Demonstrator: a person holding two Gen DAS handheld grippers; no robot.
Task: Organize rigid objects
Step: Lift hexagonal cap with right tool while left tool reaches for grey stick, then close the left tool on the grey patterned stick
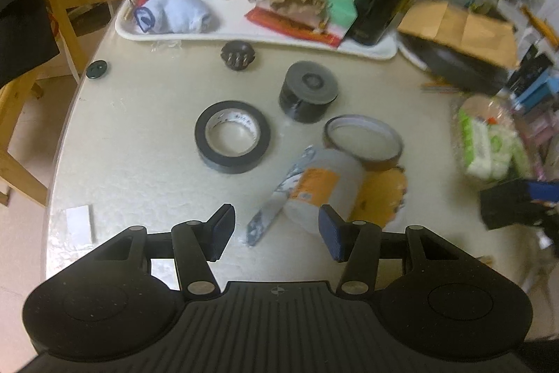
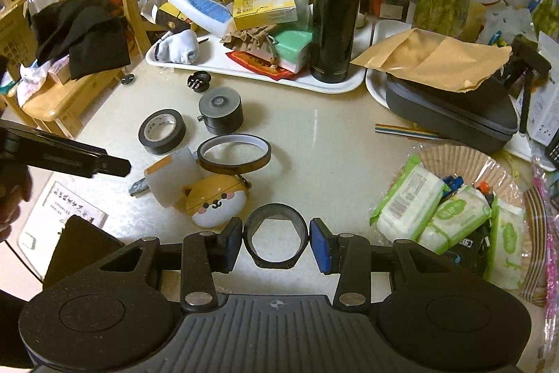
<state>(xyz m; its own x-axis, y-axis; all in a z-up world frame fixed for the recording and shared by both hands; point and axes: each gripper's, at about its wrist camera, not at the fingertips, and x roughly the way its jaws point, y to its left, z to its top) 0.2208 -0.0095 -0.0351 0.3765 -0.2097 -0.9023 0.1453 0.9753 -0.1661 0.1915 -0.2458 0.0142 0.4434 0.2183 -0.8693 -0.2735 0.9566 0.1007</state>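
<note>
Black ring (image 2: 276, 240) sits clamped between right claw (image 2: 276, 243) pads, just above the desk (image 2: 332, 145). Left claw (image 1: 276, 231) spread wide, empty; black tape roll (image 1: 232, 136) at its 11 o'clock.

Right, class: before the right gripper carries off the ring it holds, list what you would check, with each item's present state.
1. Right gripper shut on the black ring: ok.
2. Ring lifted off the table: cannot tell.
3. Left gripper open, holding nothing: ok.
4. Cartoon-face case apart from the ring: ok.
5. Free room on the white tray: not ok, crowded.
</note>
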